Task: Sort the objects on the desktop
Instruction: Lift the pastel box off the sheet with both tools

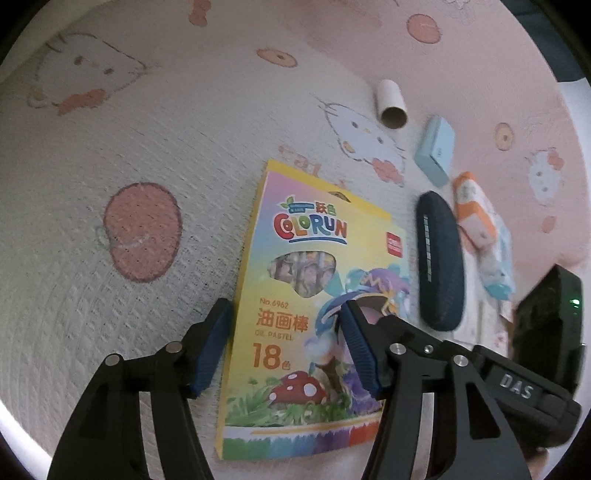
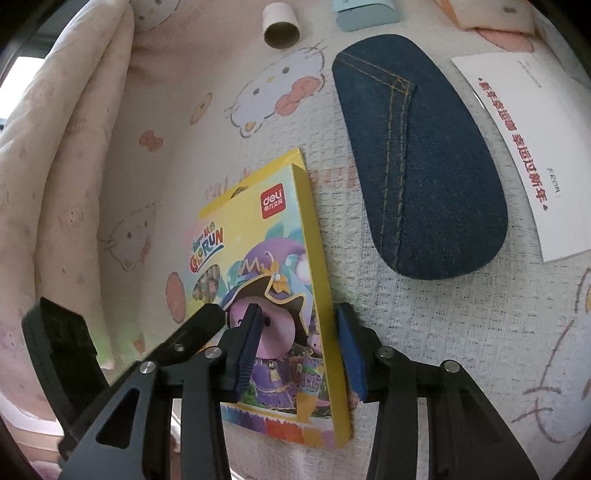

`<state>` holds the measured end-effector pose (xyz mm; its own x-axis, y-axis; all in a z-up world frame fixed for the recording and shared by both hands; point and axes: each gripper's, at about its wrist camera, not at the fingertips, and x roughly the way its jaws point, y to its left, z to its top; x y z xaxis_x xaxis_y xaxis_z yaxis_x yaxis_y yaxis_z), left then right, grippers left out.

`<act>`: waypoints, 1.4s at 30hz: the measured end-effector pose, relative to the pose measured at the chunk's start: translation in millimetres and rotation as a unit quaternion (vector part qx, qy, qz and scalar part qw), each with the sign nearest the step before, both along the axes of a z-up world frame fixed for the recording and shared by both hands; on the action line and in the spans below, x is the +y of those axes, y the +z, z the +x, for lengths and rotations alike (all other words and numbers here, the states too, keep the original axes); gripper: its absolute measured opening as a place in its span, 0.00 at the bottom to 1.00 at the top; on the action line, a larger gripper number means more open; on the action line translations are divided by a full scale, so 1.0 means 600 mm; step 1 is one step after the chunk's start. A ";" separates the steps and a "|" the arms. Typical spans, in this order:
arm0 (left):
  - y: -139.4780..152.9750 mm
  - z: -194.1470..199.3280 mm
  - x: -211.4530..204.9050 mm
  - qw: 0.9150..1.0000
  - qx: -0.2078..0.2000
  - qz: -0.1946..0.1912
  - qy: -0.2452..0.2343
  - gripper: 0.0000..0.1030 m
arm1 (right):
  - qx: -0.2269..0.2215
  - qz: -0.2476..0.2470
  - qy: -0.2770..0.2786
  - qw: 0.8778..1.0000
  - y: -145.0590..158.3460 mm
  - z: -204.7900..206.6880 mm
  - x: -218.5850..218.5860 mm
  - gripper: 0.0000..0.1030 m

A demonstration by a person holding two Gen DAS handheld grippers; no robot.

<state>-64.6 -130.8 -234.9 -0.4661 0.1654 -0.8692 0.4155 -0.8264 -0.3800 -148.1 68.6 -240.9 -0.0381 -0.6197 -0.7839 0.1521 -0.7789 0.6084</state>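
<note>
The right tool (image 2: pixel 297 349) straddles the right side of the pastel box (image 2: pixel 273 295): its left pad lies over the printed face, its right pad sits at the box's yellow edge, seemingly touching it. Whether the pads actually press on the box cannot be told.

The left tool (image 1: pixel 286 350) is spread wide over the same box (image 1: pixel 295 314); its left pad is just off the box's left edge on the cloth, its right pad is above the printed face, neither clearly touching. In the right wrist view a finger of the left tool reaches in from the left beside the right tool's left pad.

The box lies flat on the cat-print cloth (image 1: pixel 147 166) covering the worktop. Just to its right lies a denim case (image 2: pixel 417 158), and right of that a white card (image 2: pixel 524 147) with red lettering. Beyond the box are a cardboard tube (image 2: pixel 280 26), a pale blue box (image 1: pixel 434 149) and an orange-and-white packet (image 1: pixel 474 214).
</note>
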 end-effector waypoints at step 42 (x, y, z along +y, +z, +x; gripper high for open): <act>0.012 0.029 -0.017 0.997 -0.040 0.058 0.015 0.47 | -0.100 0.004 -0.026 0.995 0.004 0.050 0.042 0.37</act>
<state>-47.0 -141.1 -227.6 -0.4026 0.2538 -0.8795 0.4717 -0.7659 -0.4370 -118.1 94.1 -238.4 0.0862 -0.6144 -0.7843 -0.0123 -0.7878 0.6158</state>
